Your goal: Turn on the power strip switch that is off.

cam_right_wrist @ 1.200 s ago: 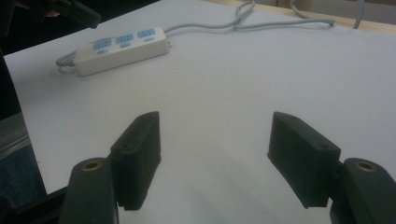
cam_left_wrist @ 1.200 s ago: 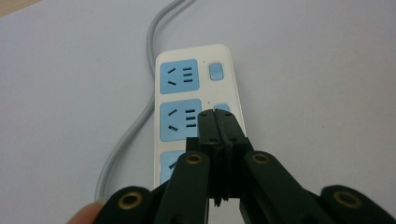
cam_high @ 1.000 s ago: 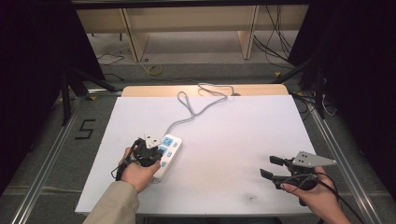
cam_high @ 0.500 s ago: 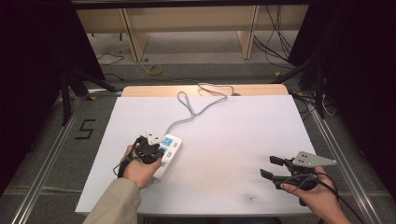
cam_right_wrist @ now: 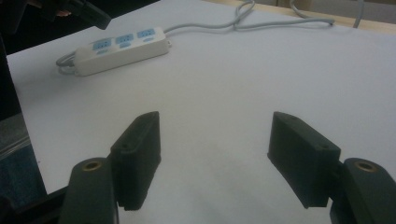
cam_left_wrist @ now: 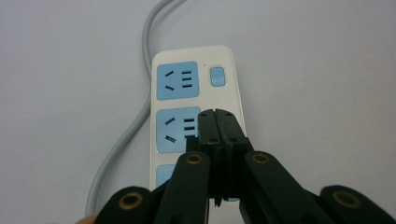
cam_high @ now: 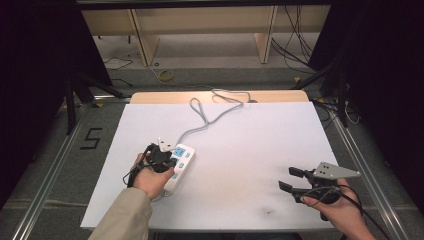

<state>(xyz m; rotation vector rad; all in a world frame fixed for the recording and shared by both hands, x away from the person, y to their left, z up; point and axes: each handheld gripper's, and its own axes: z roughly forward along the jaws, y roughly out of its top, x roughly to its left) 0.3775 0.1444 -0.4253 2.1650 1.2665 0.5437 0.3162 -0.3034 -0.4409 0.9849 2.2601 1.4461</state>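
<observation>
A: Where does the power strip lie?

B: On the white worktop, toward its left half and nearer the person's edge than the far one. It is white with blue socket faces, lying flat, its long side running slantwise away from the person. Its grey cord leaves the far end of the strip, loops across the sheet and runs off the far edge of the worktop.

A: And the left claw?

B: It sits right over the strip. In the left gripper view its two black jaws are pressed flat together with nothing between them, the tips over the right edge of the middle blue socket. Whether the tips actually touch the plastic, I cannot tell. Beyond them on the strip are another blue socket and, beside that, a small blue switch.

A: What does the high view add?

B: The left hand covers the near end of the strip, with a tan sleeve behind it.

A: The right claw?

B: Well apart from the strip, far to its right, near the worktop's near right corner. Its jaws stand wide apart and hold nothing; in the right gripper view only bare white sheet lies between them, and the strip shows far off at the upper left. The right hand holds it low over the worktop, pointing toward the strip.
</observation>
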